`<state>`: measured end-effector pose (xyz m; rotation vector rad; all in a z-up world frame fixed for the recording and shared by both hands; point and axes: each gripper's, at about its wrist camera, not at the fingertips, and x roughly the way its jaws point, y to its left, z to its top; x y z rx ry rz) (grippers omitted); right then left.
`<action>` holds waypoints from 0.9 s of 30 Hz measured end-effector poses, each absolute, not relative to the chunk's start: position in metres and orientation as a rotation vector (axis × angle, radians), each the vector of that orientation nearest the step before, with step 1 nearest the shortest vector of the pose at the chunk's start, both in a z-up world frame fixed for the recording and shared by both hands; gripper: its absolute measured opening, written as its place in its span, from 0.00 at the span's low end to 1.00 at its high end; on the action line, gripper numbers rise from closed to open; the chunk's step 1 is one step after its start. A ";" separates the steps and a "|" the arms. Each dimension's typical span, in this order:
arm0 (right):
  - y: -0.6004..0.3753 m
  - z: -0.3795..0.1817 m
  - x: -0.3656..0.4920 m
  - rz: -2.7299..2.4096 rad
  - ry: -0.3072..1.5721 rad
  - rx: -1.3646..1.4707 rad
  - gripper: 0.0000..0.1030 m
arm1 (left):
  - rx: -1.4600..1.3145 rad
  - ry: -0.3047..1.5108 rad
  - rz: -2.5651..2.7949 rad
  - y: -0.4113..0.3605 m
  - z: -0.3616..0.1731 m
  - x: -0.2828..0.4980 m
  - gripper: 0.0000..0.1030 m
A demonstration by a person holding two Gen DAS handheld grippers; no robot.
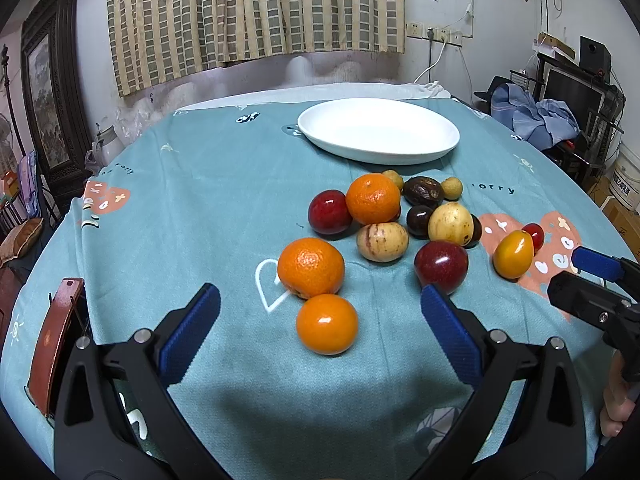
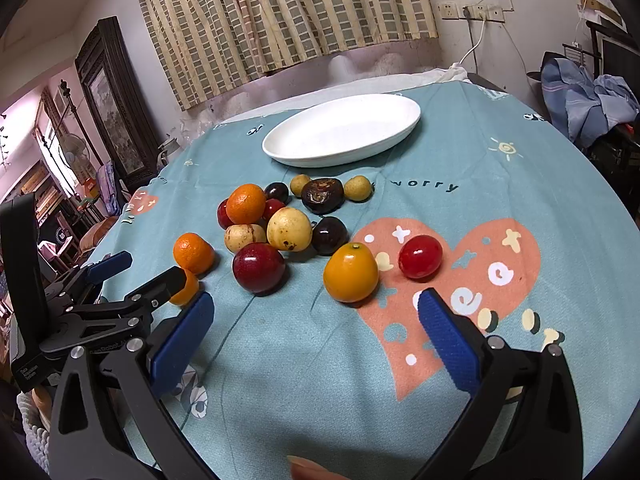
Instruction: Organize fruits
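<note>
The left gripper (image 1: 320,320), jaws spread, has the nearest orange (image 1: 327,323) lying between them, while the right gripper (image 2: 314,320), also spread and empty, sits just short of the yellow fruit (image 2: 351,272).

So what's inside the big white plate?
Nothing that shows. The white plate looks bare in both views, and every fruit lies on the tablecloth in front of it, like the nearest orange. Its raised near rim hides a thin strip inside.

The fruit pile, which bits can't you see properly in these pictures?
- Right wrist view: nearest orange, mostly hidden behind the left gripper.
- Left wrist view: a dark fruit, nearly covered by the yellow fruit.
- Left wrist view: right gripper, cut off by the edge.
- Both views: the plate far rim's outside.
</note>
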<state>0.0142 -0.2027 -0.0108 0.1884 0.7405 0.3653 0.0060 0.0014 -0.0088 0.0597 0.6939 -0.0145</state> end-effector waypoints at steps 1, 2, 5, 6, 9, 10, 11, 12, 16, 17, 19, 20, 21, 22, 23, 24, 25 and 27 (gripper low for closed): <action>-0.202 -0.011 0.014 0.365 0.740 0.188 0.99 | 0.060 0.694 -0.015 0.001 -0.009 0.006 0.98; -0.203 -0.011 0.015 0.365 0.741 0.187 0.99 | 0.060 0.694 -0.015 0.001 -0.008 0.006 0.98; -0.203 -0.011 0.015 0.365 0.742 0.189 0.99 | 0.061 0.697 -0.016 0.001 -0.009 0.007 0.98; -0.203 -0.011 0.014 0.365 0.742 0.189 0.99 | 0.060 0.697 -0.016 0.002 -0.012 0.006 0.98; -0.203 -0.011 0.015 0.365 0.741 0.188 0.99 | 0.060 0.698 -0.016 0.002 -0.012 0.006 0.98; -0.203 -0.011 0.015 0.365 0.742 0.189 0.99 | 0.060 0.698 -0.016 0.002 -0.012 0.006 0.98; -0.203 -0.011 0.015 0.365 0.742 0.189 0.99 | 0.060 0.698 -0.016 0.002 -0.012 0.007 0.98; -0.203 -0.011 0.015 0.365 0.742 0.190 0.99 | 0.060 0.698 -0.016 0.002 -0.012 0.006 0.98; -0.203 -0.012 0.015 0.366 0.742 0.189 0.99 | 0.060 0.699 -0.016 0.002 -0.012 0.007 0.98; -0.203 -0.012 0.015 0.366 0.742 0.189 0.99 | 0.060 0.699 -0.016 0.002 -0.013 0.007 0.98; -0.203 -0.012 0.015 0.365 0.742 0.189 0.99 | 0.060 0.700 -0.016 0.002 -0.011 0.007 0.98; -0.203 -0.012 0.015 0.365 0.742 0.191 0.99 | 0.060 0.700 -0.016 0.002 -0.012 0.007 0.98; -0.203 -0.012 0.015 0.365 0.742 0.190 0.99 | 0.060 0.700 -0.016 0.002 -0.011 0.007 0.98; -0.203 -0.012 0.015 0.365 0.742 0.190 0.99 | 0.060 0.701 -0.016 0.002 -0.011 0.007 0.98; -0.203 -0.012 0.015 0.366 0.743 0.190 0.99 | 0.060 0.701 -0.016 0.002 -0.011 0.007 0.98; -0.203 -0.012 0.015 0.366 0.743 0.190 0.99 | 0.060 0.701 -0.016 0.002 -0.012 0.007 0.98; -0.203 -0.012 0.015 0.366 0.743 0.190 0.99 | 0.060 0.701 -0.016 0.002 -0.011 0.007 0.98; -0.204 -0.013 0.016 0.368 0.746 0.192 0.99 | 0.060 0.703 -0.016 0.002 -0.013 0.007 0.98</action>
